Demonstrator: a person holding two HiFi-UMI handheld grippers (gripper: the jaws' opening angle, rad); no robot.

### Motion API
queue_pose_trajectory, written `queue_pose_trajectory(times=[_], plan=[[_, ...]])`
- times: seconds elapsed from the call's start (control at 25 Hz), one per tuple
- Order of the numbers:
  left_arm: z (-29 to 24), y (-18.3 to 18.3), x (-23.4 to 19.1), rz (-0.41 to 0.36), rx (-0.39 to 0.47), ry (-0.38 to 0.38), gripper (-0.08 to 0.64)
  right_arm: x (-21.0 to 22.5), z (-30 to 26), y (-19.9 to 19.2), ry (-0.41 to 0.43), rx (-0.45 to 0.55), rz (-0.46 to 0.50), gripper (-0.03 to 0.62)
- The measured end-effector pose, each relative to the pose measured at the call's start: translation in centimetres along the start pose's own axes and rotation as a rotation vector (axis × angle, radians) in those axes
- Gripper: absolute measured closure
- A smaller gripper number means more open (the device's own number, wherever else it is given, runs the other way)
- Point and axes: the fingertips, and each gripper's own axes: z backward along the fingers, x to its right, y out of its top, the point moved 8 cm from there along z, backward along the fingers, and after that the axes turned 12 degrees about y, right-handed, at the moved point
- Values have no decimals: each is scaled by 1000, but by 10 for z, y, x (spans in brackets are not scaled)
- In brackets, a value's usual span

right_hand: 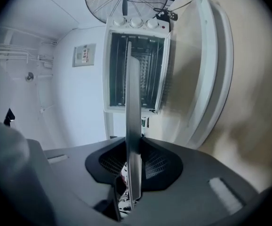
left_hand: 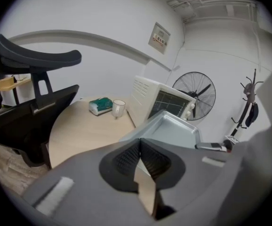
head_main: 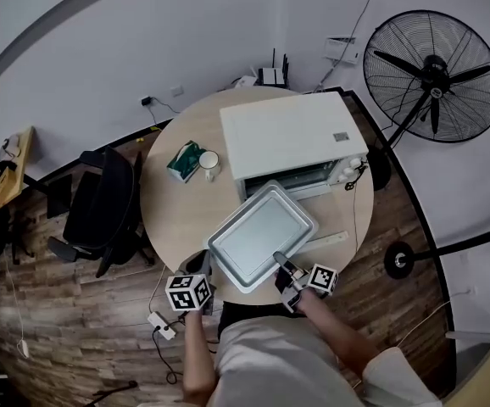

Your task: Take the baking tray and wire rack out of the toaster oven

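Observation:
The silver baking tray (head_main: pixel 262 231) is out of the white toaster oven (head_main: pixel 292 130) and hangs over the round table's near side, held at its near edge by both grippers. My left gripper (head_main: pixel 206 267) is shut on the tray's near left corner; in the left gripper view the tray (left_hand: pixel 171 128) stretches away from the jaws (left_hand: pixel 139 142). My right gripper (head_main: pixel 281 265) is shut on the near right rim, and the tray (right_hand: pixel 132 102) shows edge-on between its pads (right_hand: pixel 133 166). The oven (right_hand: pixel 136 69) is open, with wire bars inside.
The oven's open door (head_main: pixel 325 242) lies under the tray's right side. A white mug (head_main: pixel 209 164) and a green tissue pack (head_main: pixel 183 160) sit on the table (head_main: pixel 173 219) to the left. A black office chair (head_main: pixel 101 202) stands at the left, a floor fan (head_main: pixel 431 66) at the right.

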Motion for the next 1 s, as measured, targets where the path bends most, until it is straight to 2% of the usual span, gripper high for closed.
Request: queue_pose_trajectory(times=[0.2,0.32,0.48,0.72,1.0], plan=[[18,-7,-24,41,-3,59,503,1,-15,-27,47,-79,-45,518],[23,-19,-35,42,-31,64,503,-2,-14,-39,8,-110,-34,518],[22,-26,-52,47,-54,54,503,-4,-16,-55,23,-133,-8,518],[38,-22,-68,48,-51,10,503,-16,-28,-96,39,-115,-42,517],[63,-64,-77,45,-74,-12,503,-2,-63,-142,23,-97,-69,517]])
